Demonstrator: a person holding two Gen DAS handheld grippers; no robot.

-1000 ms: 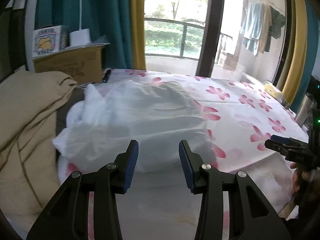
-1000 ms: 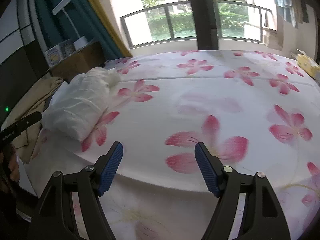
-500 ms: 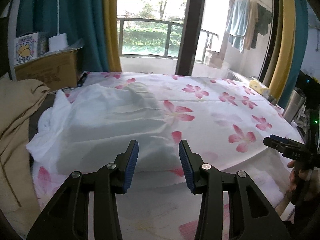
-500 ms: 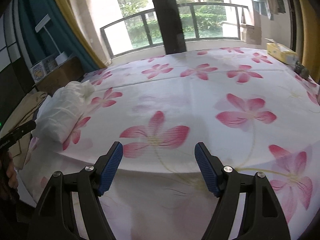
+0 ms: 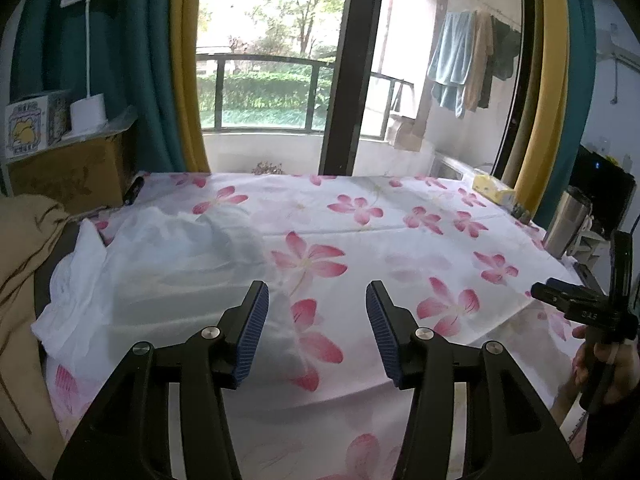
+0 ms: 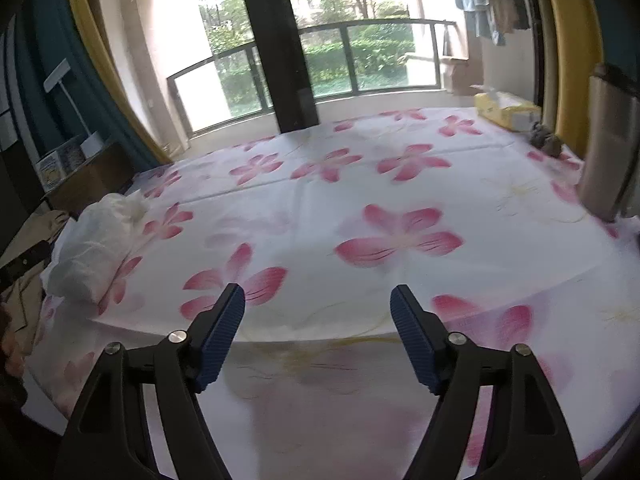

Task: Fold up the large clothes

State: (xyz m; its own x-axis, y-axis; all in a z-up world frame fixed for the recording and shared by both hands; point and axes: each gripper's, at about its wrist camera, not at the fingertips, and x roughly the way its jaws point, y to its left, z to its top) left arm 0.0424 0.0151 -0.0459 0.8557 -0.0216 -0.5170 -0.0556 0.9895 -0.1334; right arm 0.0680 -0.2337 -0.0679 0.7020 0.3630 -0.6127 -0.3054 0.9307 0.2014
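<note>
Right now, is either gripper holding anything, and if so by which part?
Nothing is held. The left gripper and right gripper are both opening above the flowered sheet, nothing between their fingers. The white garment lies untouched.

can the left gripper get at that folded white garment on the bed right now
Probably yes. The left gripper has nothing between its opening jaws, and the white garment lies just ahead to its left, with only bare floral sheet between.
</note>
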